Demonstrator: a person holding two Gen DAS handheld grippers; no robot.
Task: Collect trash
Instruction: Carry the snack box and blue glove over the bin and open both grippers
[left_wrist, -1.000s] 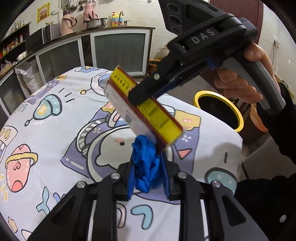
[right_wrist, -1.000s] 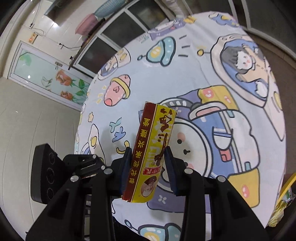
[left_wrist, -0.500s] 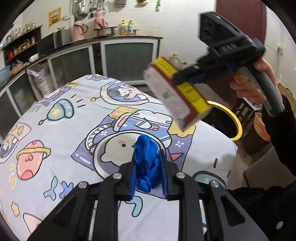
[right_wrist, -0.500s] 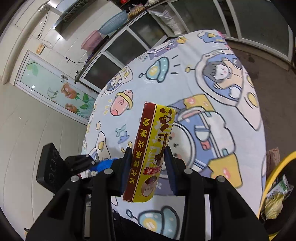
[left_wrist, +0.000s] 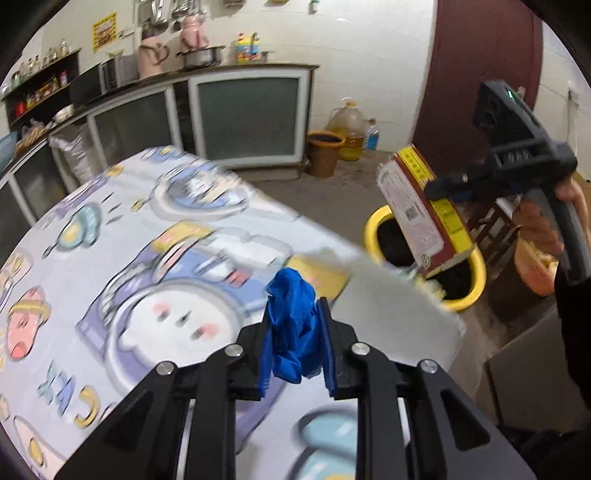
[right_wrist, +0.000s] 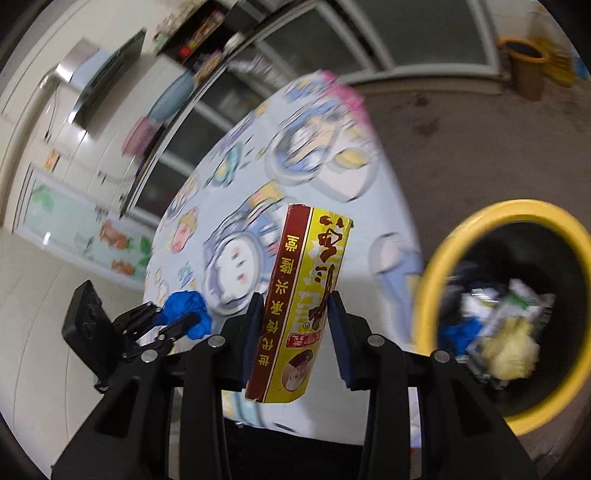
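Here our left tool clamps a crumpled blue glove above the cartoon-print tabletop. Our right tool grips a red-and-yellow carton, tilted over the yellow-rimmed bin just right of it.

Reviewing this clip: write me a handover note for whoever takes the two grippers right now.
Left gripper: shut on a crumpled blue glove, above the table near its edge.
Right gripper: shut on a red-and-yellow carton, seen in the left view over the yellow-rimmed bin beside the table.
Done: both pieces picked up; the bin already holds wrappers and something blue.
Left: release the carton into the bin, then bring the glove over and drop it in. The tablecloth in view shows no other trash.
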